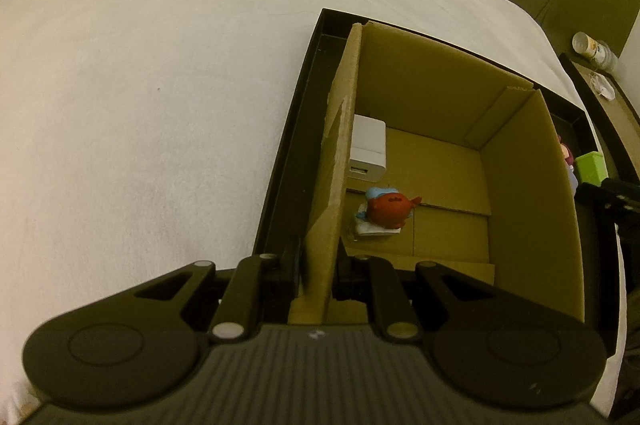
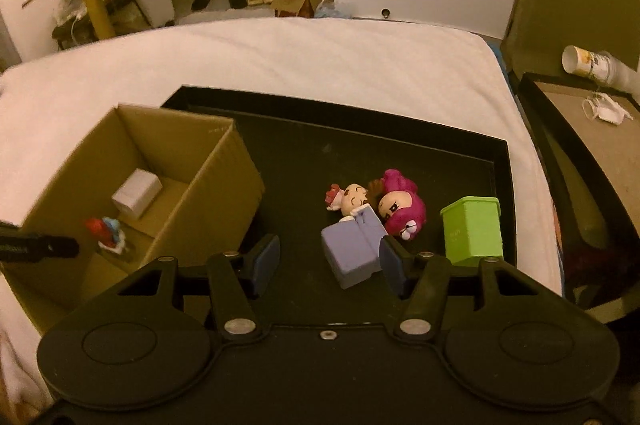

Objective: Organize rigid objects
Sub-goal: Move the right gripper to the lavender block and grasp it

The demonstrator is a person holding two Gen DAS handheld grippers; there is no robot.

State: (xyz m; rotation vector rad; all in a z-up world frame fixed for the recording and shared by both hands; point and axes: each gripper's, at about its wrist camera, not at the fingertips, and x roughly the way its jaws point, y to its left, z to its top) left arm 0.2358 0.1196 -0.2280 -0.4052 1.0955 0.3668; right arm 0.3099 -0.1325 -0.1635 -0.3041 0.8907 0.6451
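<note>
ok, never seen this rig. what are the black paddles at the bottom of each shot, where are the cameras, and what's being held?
There is no robot arm here: a person holds a two-finger gripper in each hand, and a fisheye camera on each one looks forward along its fingers. The black shapes at the bottom are the grippers themselves.

The left wrist view shows the left gripper shut on the side wall of a cardboard box. Inside the box lie a white charger block and a red toy.

The right wrist view shows the right gripper, fingers apart and holding nothing, over a black tray on a white bed. On the tray lie a doll in lilac, a pink-haired doll and a green container. The lilac doll sits nearest the fingers, so it looks like the next pick.
</note>
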